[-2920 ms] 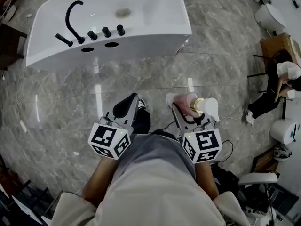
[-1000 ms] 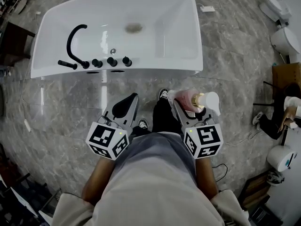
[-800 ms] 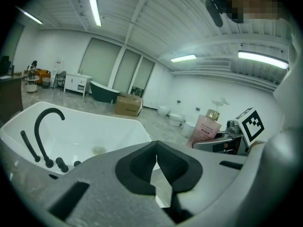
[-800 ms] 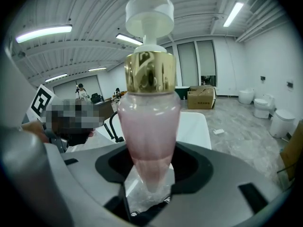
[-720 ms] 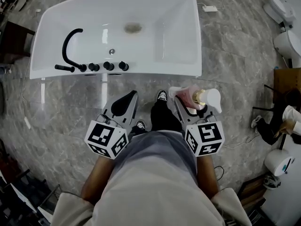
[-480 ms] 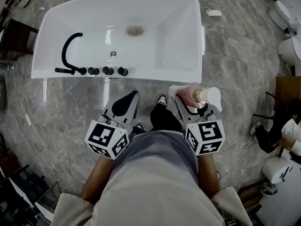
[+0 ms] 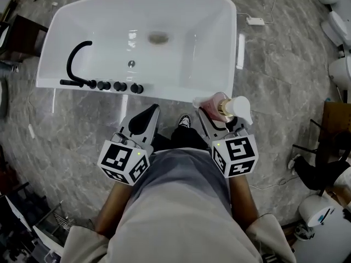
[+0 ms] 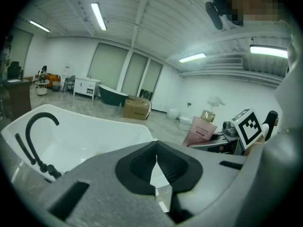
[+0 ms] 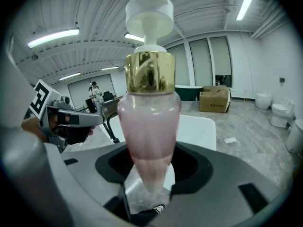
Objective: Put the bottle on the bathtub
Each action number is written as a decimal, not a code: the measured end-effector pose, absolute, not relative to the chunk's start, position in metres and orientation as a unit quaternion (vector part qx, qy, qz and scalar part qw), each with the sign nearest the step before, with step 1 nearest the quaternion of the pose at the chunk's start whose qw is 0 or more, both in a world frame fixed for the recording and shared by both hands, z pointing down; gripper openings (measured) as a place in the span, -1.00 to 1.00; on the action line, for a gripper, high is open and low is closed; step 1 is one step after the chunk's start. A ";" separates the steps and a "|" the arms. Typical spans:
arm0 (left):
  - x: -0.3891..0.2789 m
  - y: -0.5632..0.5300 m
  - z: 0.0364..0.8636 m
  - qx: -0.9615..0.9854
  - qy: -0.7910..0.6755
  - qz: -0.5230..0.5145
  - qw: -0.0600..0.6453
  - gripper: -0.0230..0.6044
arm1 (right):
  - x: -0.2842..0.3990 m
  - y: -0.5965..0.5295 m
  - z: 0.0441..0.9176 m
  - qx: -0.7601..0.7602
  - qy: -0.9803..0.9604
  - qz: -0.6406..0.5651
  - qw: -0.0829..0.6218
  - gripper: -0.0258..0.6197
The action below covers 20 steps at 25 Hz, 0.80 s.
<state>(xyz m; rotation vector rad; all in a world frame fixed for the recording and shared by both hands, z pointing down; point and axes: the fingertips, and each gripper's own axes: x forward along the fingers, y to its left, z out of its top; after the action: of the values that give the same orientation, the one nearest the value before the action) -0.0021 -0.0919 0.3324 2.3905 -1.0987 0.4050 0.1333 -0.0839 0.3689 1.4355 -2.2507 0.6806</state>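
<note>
A white bathtub (image 7: 181,95) with a black faucet (image 7: 74,59) and black knobs fills the top of the head view. My right gripper (image 7: 213,113) is shut on a pink bottle (image 7: 215,103) with a gold collar and white pump, held just short of the tub's near rim by its right corner. In the right gripper view the bottle (image 9: 149,122) stands upright between the jaws, and the tub (image 9: 199,126) lies behind it. My left gripper (image 7: 149,113) is shut on nothing, also just before the rim. The left gripper view shows the tub (image 8: 94,136) and the bottle (image 8: 201,129).
Grey marble floor surrounds the tub. A white power strip (image 7: 255,21) lies at the tub's far right. Toilets (image 7: 340,70) and a seated person (image 7: 323,174) are at the right. Dark furniture (image 7: 24,29) stands at the left. My shoe (image 7: 184,122) shows between the grippers.
I have walked toward the bathtub, so its near rim has closed on both grippers. The right gripper still holds the bottle, now close to the rim. The left gripper stays shut.
</note>
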 end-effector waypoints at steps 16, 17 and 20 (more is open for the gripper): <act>-0.005 -0.085 0.356 0.852 -0.423 0.154 0.268 -0.90 | 0.140 -0.106 0.405 0.504 -0.796 0.263 0.208 -0.24; -0.006 -0.086 0.358 0.851 -0.423 0.154 0.271 -0.90 | 0.139 -0.107 0.408 0.503 -0.795 0.264 0.210 -0.24; -0.007 -0.088 0.360 0.850 -0.421 0.156 0.274 -0.90 | 0.137 -0.110 0.415 0.502 -0.794 0.268 0.214 -0.24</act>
<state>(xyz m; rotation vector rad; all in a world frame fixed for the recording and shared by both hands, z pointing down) -0.0072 -0.0883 0.3601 2.2878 -1.1333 0.4204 0.1371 -0.1104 0.4147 1.3937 -2.2018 0.7442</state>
